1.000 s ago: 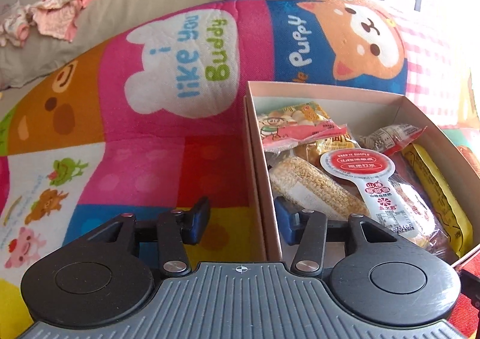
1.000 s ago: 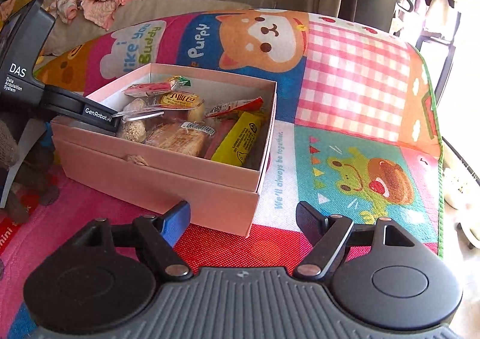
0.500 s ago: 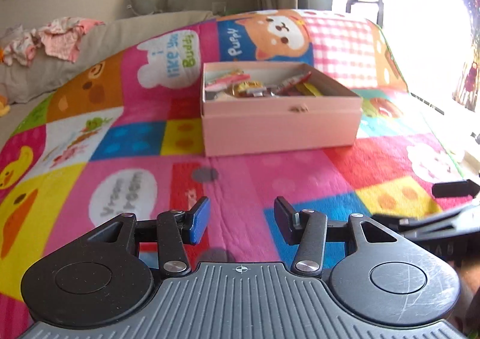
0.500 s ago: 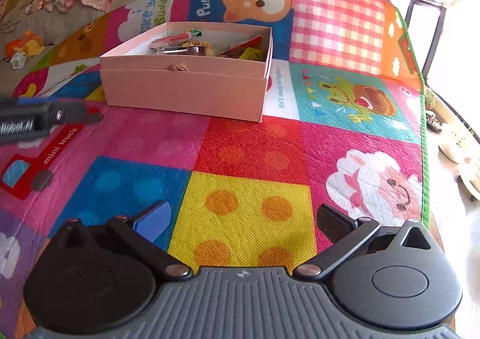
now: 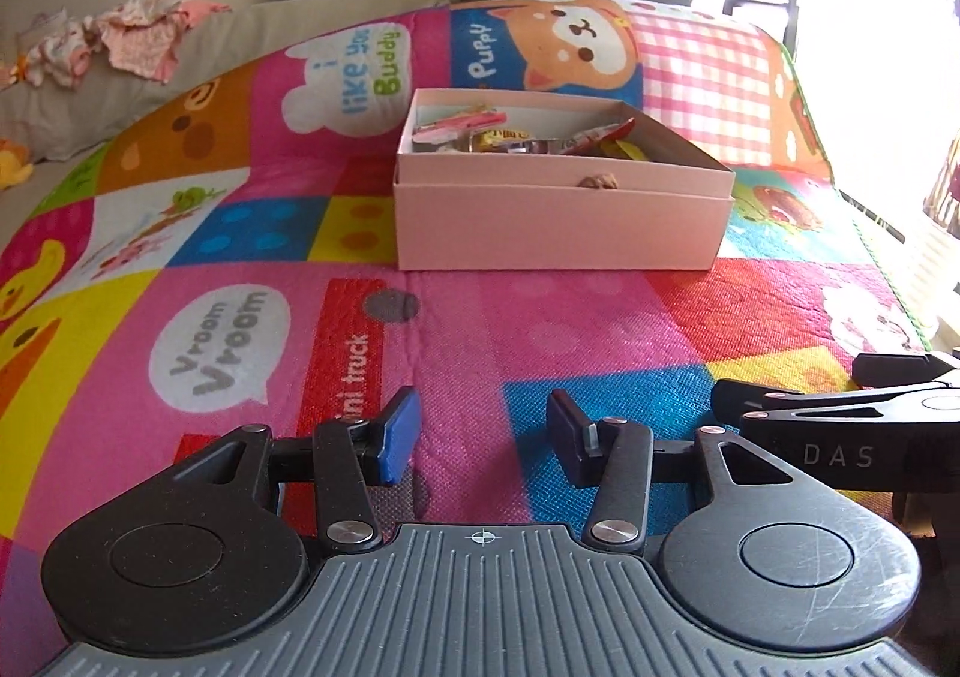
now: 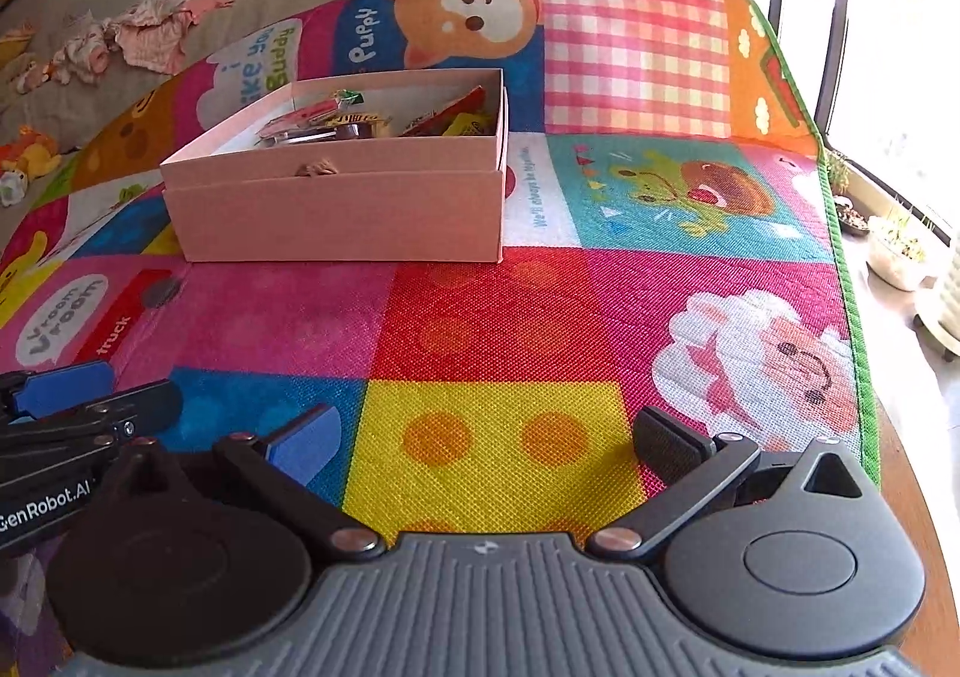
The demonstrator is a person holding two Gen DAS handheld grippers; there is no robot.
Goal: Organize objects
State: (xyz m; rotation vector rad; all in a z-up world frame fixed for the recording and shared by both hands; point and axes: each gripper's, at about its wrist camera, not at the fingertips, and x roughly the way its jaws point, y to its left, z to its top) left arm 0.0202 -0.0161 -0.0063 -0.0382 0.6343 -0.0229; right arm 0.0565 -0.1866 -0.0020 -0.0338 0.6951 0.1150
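Observation:
A pink open box (image 5: 558, 221) stands on the colourful play mat (image 5: 540, 329), with several snack packets (image 5: 516, 137) inside. It also shows in the right wrist view (image 6: 336, 215), with the packets (image 6: 372, 122) in it. My left gripper (image 5: 480, 437) is open and empty, low over the mat, well short of the box. My right gripper (image 6: 486, 437) is wide open and empty, also near the mat's front. Each gripper shows at the other view's edge: the right one (image 5: 840, 425) and the left one (image 6: 60, 413).
A grey sofa with crumpled pink clothes (image 5: 132, 41) lies at the back left. The mat's green right edge (image 6: 852, 317) borders the floor, where plant pots (image 6: 894, 251) stand. A bright window is at the right.
Both grippers have pulled back from the box, which now sits far ahead. The left gripper was at the box wall a second ago. The right jaws have opened wider.

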